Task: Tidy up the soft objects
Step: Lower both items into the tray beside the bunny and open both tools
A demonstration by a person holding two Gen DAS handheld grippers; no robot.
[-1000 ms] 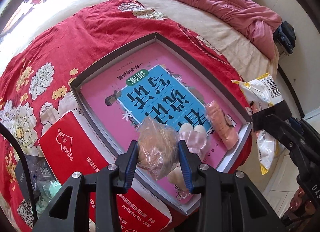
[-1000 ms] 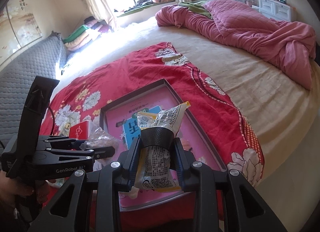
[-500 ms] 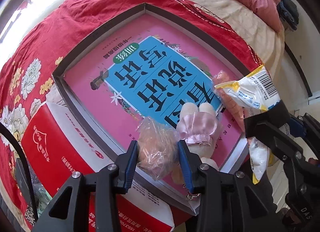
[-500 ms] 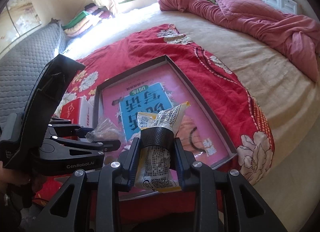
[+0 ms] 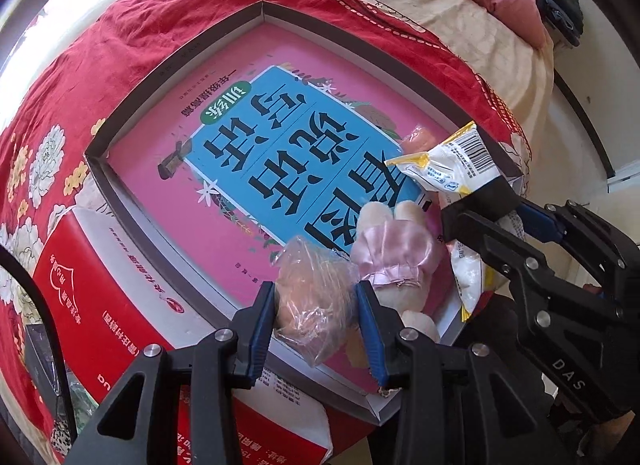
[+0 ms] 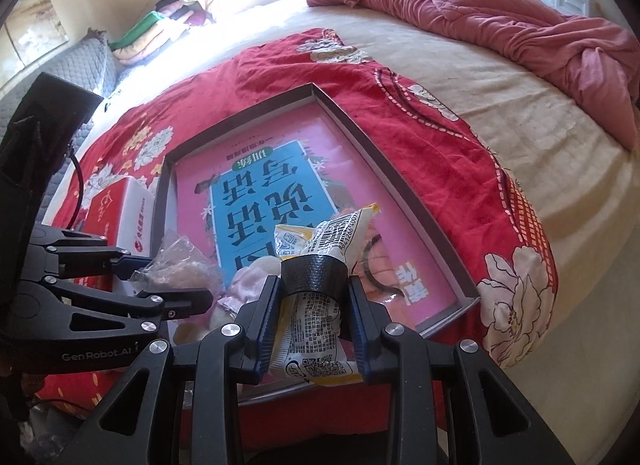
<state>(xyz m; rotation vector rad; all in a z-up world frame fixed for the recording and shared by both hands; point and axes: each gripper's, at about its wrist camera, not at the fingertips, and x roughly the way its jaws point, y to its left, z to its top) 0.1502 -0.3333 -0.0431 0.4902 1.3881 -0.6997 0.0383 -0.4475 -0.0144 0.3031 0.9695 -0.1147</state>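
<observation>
Left wrist view: the left gripper (image 5: 316,301) is clamped on a clear-wrapped bun (image 5: 314,297), held over the near edge of the tray (image 5: 260,11). A plush toy (image 5: 394,249) already lies in the tray's near right part, and an orange item (image 5: 418,139) lies farther right, half hidden by the snack packet (image 5: 444,163). So the sorting looks partly done, with two things in hand yet to be set down.

Right wrist view: the right gripper (image 6: 316,313) grips the snack packet (image 6: 320,329) at its taped middle, over the tray's (image 6: 400,181) near edge. The plush toy (image 6: 248,285) is mostly hidden behind the fingers. The red box (image 6: 120,217) sits left of the tray; its contents cannot be made out.
</observation>
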